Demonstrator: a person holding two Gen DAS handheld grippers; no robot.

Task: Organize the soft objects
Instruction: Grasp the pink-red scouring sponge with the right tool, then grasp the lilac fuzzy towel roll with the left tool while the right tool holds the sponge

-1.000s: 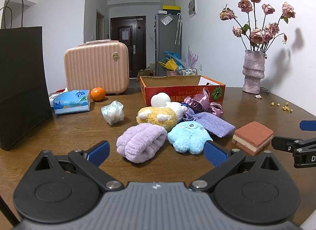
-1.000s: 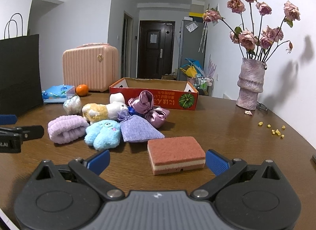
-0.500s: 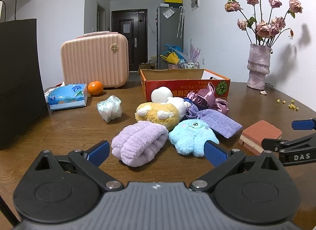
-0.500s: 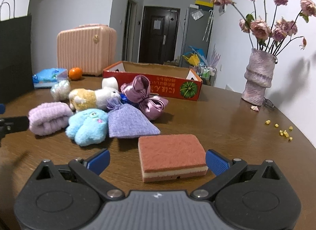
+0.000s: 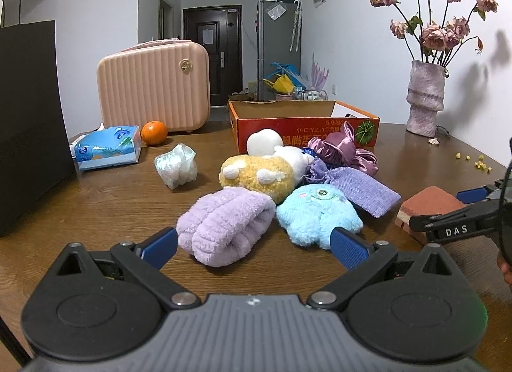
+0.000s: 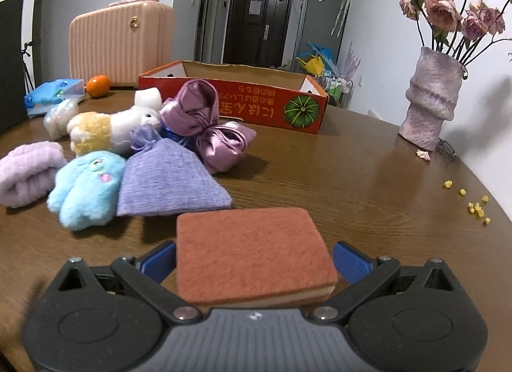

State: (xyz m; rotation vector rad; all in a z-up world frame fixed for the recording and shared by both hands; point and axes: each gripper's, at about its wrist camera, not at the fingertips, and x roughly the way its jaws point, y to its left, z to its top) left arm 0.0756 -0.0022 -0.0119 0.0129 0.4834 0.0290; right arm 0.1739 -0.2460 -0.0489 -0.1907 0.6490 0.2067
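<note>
The sponge lay flat on the table, directly ahead of the right gripper and already between its two blue fingers. Both fingers stood wide apart, one on each side of the sponge; I could not tell whether either pad touched it, since the sponge's near end hid the gap. Nothing was held yet. The sponge's long axis seemed to run left to right across the gripper's line, though the fisheye bends shapes that close, so the jaws would have closed along its length, not its short side.

The left gripper was also spread wide and empty. The towel roll lay just ahead of it, toward its left finger, and the blue plush just ahead toward its right finger, the two touching. Neither lay fully between the fingers.

The box sat far across the table, past the pile of yellow plush, sachet and satin bundle.

The right gripper was plainly the nearer to a grasp. The sponge looked ready to be pinched, lifted and carried forward and left over the pile toward the box, probably the place meant for the soft things.
</note>
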